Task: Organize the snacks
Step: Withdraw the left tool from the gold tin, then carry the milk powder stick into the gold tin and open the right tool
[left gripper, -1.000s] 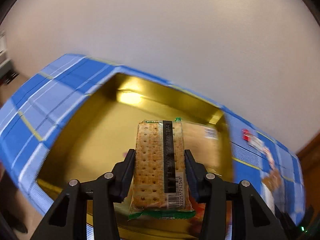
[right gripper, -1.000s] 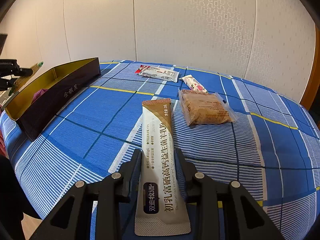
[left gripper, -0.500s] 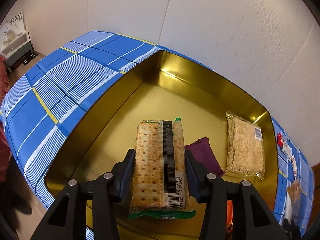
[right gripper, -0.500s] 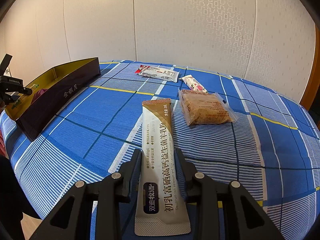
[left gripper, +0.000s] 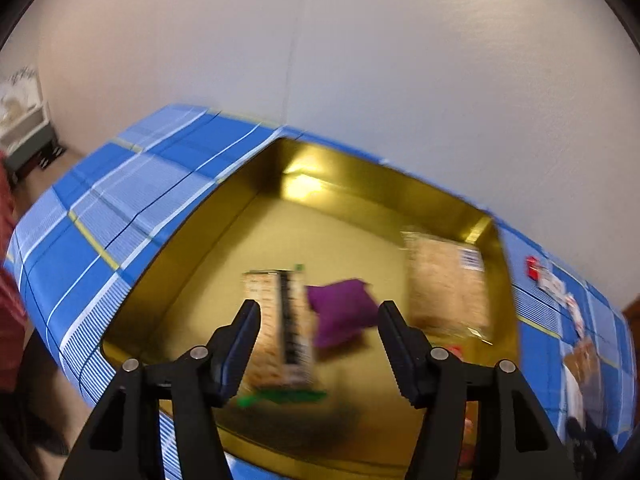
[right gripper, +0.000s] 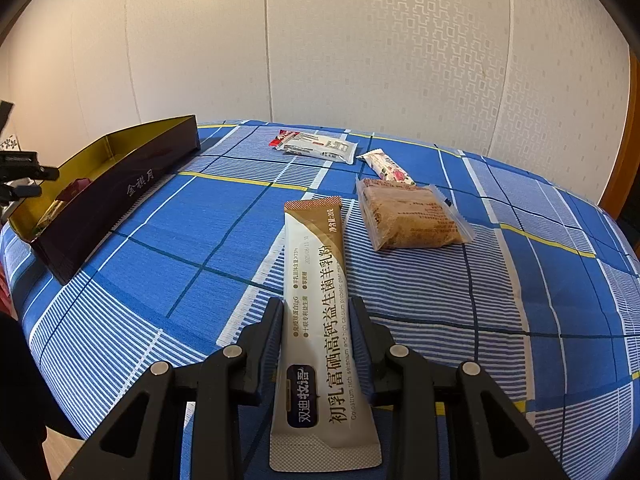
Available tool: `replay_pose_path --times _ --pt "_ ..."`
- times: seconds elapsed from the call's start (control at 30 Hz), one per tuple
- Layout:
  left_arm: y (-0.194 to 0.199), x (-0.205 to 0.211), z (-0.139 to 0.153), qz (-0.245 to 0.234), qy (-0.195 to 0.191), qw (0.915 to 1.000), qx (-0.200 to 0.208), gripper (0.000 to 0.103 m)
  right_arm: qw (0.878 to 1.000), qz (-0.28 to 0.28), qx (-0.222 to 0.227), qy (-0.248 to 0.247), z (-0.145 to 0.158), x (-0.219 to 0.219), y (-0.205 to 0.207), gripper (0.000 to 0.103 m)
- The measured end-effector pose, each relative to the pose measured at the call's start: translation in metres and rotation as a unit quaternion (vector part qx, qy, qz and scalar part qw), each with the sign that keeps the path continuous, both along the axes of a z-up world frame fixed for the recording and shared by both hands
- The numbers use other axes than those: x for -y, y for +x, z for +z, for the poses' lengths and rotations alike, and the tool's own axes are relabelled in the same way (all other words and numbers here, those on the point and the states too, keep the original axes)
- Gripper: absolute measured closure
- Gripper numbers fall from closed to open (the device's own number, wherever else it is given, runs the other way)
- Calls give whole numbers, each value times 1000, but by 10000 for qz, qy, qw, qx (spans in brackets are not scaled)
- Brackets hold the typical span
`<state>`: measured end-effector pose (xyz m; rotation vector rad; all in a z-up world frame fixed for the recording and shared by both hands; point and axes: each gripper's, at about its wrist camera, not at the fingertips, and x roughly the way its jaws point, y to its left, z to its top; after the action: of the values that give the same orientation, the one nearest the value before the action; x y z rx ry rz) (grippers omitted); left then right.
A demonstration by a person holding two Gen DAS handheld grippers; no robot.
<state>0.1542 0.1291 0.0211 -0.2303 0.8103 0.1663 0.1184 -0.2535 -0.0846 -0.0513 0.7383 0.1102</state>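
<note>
The left gripper (left gripper: 316, 320) hangs over the gold-lined box (left gripper: 352, 184), its jaws just spread apart and clear of the cracker packet (left gripper: 280, 328), which is blurred inside the box beside a purple wrapper (left gripper: 340, 312). Away from the box, over the blue checked cloth (right gripper: 200, 232), the right gripper (right gripper: 316, 316) is clamped on a long powder sachet (right gripper: 316, 280), with a brown cake packet (right gripper: 408, 216) just beyond.

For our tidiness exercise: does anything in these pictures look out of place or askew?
Yes. In the gold tray the cracker pack lies between the left claw's just-opened jaws, overlapping a purple packet. Four snacks still lie on the tablecloth.
</note>
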Motion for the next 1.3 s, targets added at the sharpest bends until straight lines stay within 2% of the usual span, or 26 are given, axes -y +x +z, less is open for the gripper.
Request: replay_pose_path --times 0.2,0.43,0.6,0.7,0.83,1.1,1.23,1.3 --pt "-31 49 5 -649 64 9975 260 40 9999 -100 -38 40 -1 0 1 69" --pt "-63 95 -3 -1235 50 9921 230 40 9997 -168 -182 49 1 0 5 69" --pt "-85 134 -11 -1960 192 9801 247 40 9988 -175 -465 36 4 0 15 71" --pt "-96 153 -15 -2265 443 9723 380 38 9981 -196 -581 58 6 0 19 72" --pt "-107 172 -19 -2590 498 9635 456 38 9971 -260 -696 160 7 0 27 72" --pt "-107 182 -48 -3030 -52 9530 52 38 9952 -257 -921 202 10 -4 40 73" --pt "-101 183 -65 -3035 -164 9526 -120 38 9938 -206 -1072 211 14 -8 48 76" --pt "-100 182 -66 -3007 -118 9536 -12 37 9930 -163 -1137 256 16 -11 52 76"
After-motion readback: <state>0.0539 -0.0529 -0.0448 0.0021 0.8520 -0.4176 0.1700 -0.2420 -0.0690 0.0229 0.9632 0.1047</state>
